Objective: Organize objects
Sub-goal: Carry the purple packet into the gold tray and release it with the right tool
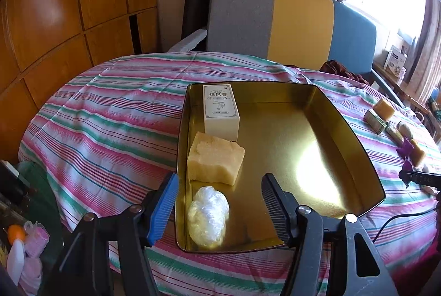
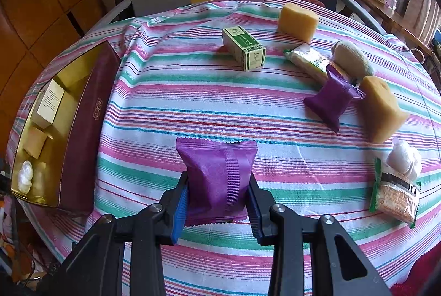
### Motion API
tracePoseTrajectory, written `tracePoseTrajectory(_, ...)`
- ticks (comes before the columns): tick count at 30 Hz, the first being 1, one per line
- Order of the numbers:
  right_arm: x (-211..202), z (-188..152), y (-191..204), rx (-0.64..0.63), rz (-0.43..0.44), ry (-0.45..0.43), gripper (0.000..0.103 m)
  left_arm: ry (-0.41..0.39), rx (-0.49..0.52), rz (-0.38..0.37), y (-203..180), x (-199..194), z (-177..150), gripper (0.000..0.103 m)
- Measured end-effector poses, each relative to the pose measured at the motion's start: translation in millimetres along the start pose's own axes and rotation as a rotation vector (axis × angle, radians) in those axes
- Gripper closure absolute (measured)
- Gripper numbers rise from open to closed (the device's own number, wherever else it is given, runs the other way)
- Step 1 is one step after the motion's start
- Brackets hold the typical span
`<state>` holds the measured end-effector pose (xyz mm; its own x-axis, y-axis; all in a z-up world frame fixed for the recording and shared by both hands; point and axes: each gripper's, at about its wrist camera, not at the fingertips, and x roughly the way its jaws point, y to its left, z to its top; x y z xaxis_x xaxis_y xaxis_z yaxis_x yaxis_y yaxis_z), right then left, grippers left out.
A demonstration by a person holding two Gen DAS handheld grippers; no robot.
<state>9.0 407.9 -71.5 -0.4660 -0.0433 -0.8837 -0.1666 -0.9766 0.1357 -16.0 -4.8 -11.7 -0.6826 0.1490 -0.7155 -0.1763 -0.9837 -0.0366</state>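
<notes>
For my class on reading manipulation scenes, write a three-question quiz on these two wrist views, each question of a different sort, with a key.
1. True or false: the right gripper is shut on a purple packet.
2. Multiple choice: how many items lie inside the gold tin? A) one B) three C) five
3. Fill in: the left gripper stands ____, holding nothing.

Key
1. True; its blue pads press the packet's sides.
2. B: a white box, a yellow sponge and a clear plastic bundle, lined along the tin's left wall.
3. Open; it hovers over the tin's near end.
</notes>
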Motion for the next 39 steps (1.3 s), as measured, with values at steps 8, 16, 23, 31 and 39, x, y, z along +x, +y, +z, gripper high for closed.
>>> tracePoseTrajectory(8, -18.3, 5.6, 28.9, -0.026, 0.051, -0.054, 0.066, 0.008, -0.014, 0.003, 8.5, 3.8, -1.3, 0.039)
tracePoseTrajectory(16, -48.6, 23.5, 102.6, -0.136, 0.190, -0.134, 0.066, -0.007, -0.062, 0.026, 31.2, 0.4, 2.4, 0.039)
tracePoseTrajectory(23, -41.2, 24.6, 210.7, -0.333, 0.371, -0.103, 0.066, -0.026, -0.137, 0.094, 70.3, -7.1, 6.8, 0.039)
tracePoseTrajectory(31, 18.3, -5.7, 303.8, -0.509, 0.390, 0.056, 0.066, -0.006, -0.182, 0.109, 88.6, -4.6, -4.7, 0.039)
tracePoseTrajectory(39, 45.3, -23.8, 329.6, -0.558, 0.386, 0.135, 0.063, 0.013, -0.201, 0.101, 96.6, 4.7, -10.3, 0.039)
